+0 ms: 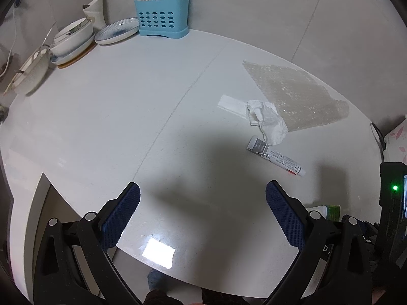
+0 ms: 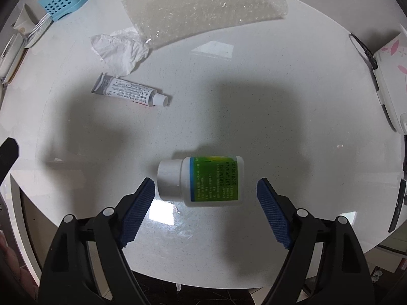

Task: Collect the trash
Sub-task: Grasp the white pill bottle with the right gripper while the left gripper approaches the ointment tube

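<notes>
Up at the far left of your left-wrist view, stacked bowls (image 1: pixel 72 39) and a ribbed plate (image 1: pixel 118 30) sit half cut off by the lens edge, beside a blue utensil caddy (image 1: pixel 162 16) whose contents run out of frame; your left gripper (image 1: pixel 202 198) hangs over bare white table (image 1: pixel 101 117) with its jaws wide apart and nothing between them. Moving right, the trash lies in a loose cluster: a crumpled white tissue (image 2: pixel 119 50) touching a sheet of cloudy bubble wrap (image 2: pixel 203 7), and just below them a small grey-and-white tube (image 2: pixel 127 91) on its side, its print too fine to read. Further right, your right gripper (image 2: pixel 205 193) stands open above a white pill bottle (image 2: pixel 201 180) lying on its side, ribbed cap toward the left pad, green label up; the pads are clear of it on both sides. At the right edge a floral box (image 2: pixel 391 58) is mostly cropped
</notes>
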The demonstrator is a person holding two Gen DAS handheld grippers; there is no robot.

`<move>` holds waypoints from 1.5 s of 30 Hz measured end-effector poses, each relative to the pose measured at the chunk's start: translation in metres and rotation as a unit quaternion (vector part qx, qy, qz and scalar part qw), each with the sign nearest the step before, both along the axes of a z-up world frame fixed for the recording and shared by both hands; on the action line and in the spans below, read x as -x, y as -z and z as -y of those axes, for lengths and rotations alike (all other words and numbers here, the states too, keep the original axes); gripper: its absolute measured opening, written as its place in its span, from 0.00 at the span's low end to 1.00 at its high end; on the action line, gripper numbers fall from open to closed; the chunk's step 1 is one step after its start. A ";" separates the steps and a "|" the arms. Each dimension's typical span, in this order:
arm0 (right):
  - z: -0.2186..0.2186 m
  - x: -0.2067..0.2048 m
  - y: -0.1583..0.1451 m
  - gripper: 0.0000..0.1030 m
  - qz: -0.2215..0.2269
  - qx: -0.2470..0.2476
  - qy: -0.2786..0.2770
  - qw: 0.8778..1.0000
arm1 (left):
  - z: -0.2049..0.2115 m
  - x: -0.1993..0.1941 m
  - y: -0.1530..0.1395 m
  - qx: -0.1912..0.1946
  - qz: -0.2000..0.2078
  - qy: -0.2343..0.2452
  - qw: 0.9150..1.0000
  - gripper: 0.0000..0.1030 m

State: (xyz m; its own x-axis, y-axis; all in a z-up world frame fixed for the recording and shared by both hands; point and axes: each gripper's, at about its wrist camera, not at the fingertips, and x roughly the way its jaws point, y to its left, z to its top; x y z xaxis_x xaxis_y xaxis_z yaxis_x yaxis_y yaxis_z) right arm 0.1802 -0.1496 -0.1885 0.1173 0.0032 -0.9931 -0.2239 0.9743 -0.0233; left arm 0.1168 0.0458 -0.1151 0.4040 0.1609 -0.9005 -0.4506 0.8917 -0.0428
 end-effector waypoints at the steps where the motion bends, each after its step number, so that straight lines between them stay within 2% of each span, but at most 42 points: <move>1: 0.001 -0.001 0.001 0.75 0.002 0.000 0.005 1.000 | 0.000 0.000 0.000 0.001 -0.001 0.001 1.000 0.94; 3: 0.004 -0.002 0.002 0.64 -0.003 0.002 0.011 1.000 | 0.001 0.000 0.001 0.001 -0.002 0.001 1.000 0.94; 4: 0.005 -0.002 0.002 0.63 -0.004 0.001 0.012 1.000 | 0.001 0.000 0.001 0.001 -0.003 0.001 1.000 0.94; 9: 0.010 -0.001 -0.001 0.63 -0.001 -0.006 0.019 1.000 | 0.005 -0.006 0.005 0.003 -0.008 0.001 1.000 0.94; 16: 0.026 -0.002 -0.028 0.63 0.038 -0.011 0.016 0.999 | 0.022 -0.028 0.015 0.017 -0.023 -0.012 1.000 0.94; 22: 0.053 -0.017 -0.053 0.63 0.082 -0.008 0.009 0.997 | 0.041 -0.060 0.030 0.056 -0.041 -0.055 0.996 0.94; 25: 0.069 -0.029 -0.059 0.63 0.097 -0.010 0.003 0.995 | 0.048 -0.076 0.037 0.064 -0.051 -0.081 0.993 0.94; 29: 0.093 -0.044 -0.062 0.63 0.106 -0.017 -0.005 0.994 | 0.055 -0.093 0.048 0.061 -0.067 -0.116 0.989 0.94; 39: 0.108 -0.062 -0.060 0.63 0.107 -0.033 -0.016 0.994 | 0.062 -0.113 0.071 0.063 -0.101 -0.172 0.978 0.92; 45: 0.115 -0.068 -0.058 0.63 0.109 -0.037 -0.016 0.993 | 0.073 -0.124 0.080 0.056 -0.121 -0.180 0.975 0.83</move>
State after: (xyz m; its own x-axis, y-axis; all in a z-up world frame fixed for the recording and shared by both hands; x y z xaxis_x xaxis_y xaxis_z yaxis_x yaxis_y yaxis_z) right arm 0.2478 -0.2646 -0.1307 0.3273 0.0825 -0.9413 -0.2531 0.9674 -0.0032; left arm 0.2407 -0.0268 -0.1949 0.1138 0.1477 -0.9825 -0.7422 0.6700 0.0148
